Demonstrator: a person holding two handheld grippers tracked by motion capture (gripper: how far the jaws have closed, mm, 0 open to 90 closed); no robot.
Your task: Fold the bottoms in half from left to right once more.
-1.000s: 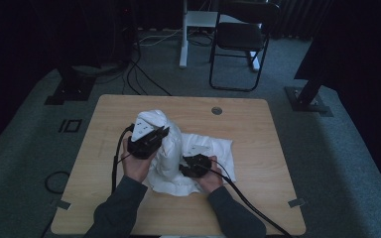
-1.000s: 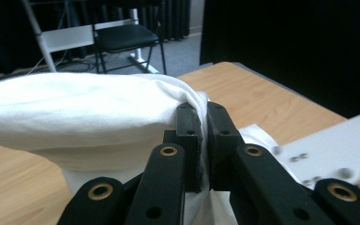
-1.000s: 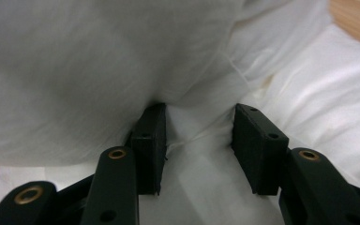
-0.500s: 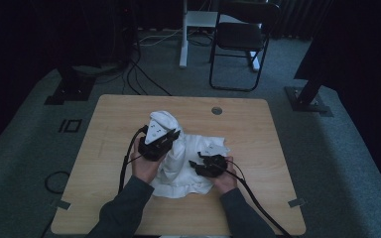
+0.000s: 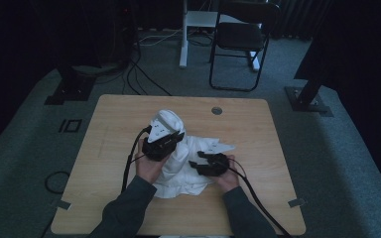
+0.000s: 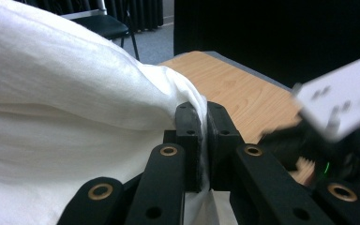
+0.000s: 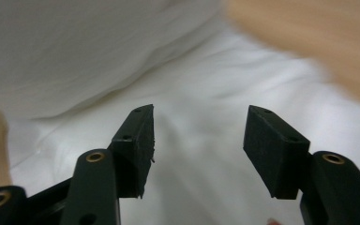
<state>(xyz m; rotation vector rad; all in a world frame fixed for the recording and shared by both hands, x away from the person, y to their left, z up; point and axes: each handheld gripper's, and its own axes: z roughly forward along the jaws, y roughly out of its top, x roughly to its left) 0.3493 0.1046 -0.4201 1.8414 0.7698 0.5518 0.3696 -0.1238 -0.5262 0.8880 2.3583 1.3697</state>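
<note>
A white cloth (image 5: pixel 181 171) lies crumpled at the middle of the wooden table (image 5: pixel 278 148). My left gripper (image 5: pixel 174 141) is shut on a fold of it and holds that part raised in a hump. In the left gripper view the cloth (image 6: pixel 75 117) is pinched between the jaws of the left gripper (image 6: pixel 205 112). My right gripper (image 5: pixel 197 159) hovers low over the cloth's right part. In the right gripper view the right gripper (image 7: pixel 199 129) has just been opening; nothing is between its pads, and the cloth (image 7: pixel 192 70) lies beyond them.
A round cable hole (image 5: pixel 217 110) sits near the table's far edge. A black chair (image 5: pixel 240 39) and a white post (image 5: pixel 183 34) stand behind the table. Cables (image 5: pixel 139 79) and dark stand bases (image 5: pixel 69 89) lie on the grey carpet.
My right gripper has shifted right over the cloth and its jaws stand wider apart. The left gripper, still shut on the cloth, has drifted slightly right.
</note>
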